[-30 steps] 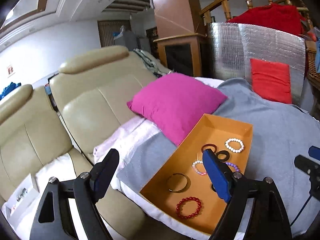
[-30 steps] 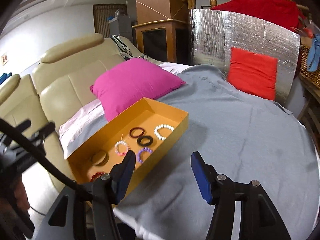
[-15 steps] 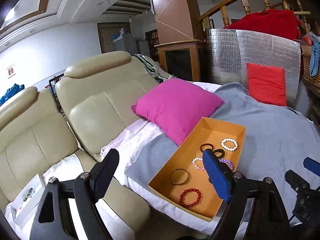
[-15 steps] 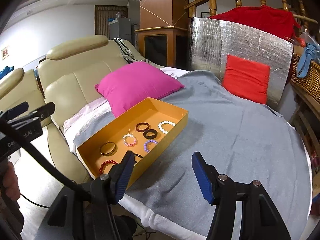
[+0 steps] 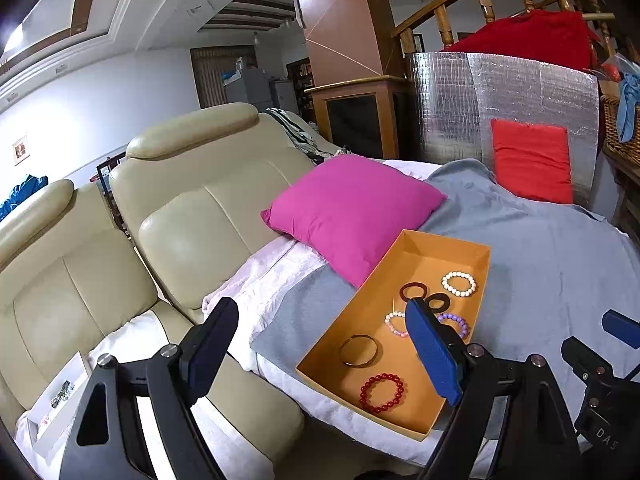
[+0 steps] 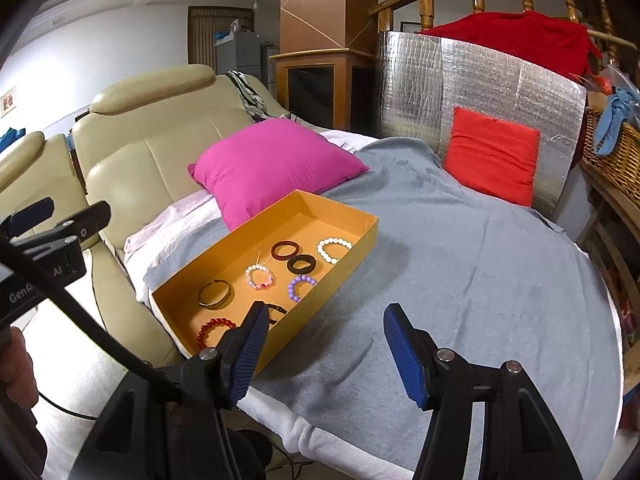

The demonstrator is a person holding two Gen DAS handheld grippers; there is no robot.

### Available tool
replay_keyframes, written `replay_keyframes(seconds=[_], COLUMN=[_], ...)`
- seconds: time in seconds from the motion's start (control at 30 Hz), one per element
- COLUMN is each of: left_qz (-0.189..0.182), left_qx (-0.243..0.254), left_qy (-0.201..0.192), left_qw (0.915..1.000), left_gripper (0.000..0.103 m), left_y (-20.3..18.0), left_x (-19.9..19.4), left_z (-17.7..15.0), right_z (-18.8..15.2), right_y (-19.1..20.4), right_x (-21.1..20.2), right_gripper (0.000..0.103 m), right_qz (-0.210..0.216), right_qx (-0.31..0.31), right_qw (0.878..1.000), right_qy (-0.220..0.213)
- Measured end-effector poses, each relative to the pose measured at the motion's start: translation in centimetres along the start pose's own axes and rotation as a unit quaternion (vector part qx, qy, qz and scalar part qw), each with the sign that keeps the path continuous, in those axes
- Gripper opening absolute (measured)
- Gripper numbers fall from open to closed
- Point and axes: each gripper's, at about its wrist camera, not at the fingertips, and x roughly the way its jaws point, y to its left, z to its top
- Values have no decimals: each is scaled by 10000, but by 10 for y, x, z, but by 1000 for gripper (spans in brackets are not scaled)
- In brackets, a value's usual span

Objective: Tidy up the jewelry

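Both claws stand spread and empty. Ahead of the left claw [image 5: 320,344], its right finger [image 5: 432,352] hides part of the orange box [image 5: 400,248] on the grey blanket [image 6: 460,272]. Left of the right claw [image 6: 324,344], its finger covers a dark band; the red bead bracelet [image 6: 216,330] is partly cut off.

The left gripper [image 5: 324,344] hangs short of the orange tray [image 5: 440,248], tilted downward, its blue-padded jaws spread wide with nothing between them. The right gripper [image 6: 326,354] sits on the other side of the tray's near end, also angled down, jaws apart and empty; its left finger [image 6: 250,350] overlaps the tray's near corner in view. Left of the tray, in the right wrist view, a hand [image 6: 16,376] shows at the frame edge.
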Motion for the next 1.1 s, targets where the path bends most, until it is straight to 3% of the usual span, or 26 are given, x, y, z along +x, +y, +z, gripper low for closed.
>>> replay_keyframes(seconds=[1.1], left_qz=[-17], left_qx=[37], left_qy=[81], left_qw=[10000], left_gripper=[86], left_y=[0], left_x=[1], left_z=[0], right_z=[1], right_y=[-6], right_x=[-2], right_gripper=[64], right_qz=[30], right_qx=[64], right_qw=[10000], right_qy=[-18])
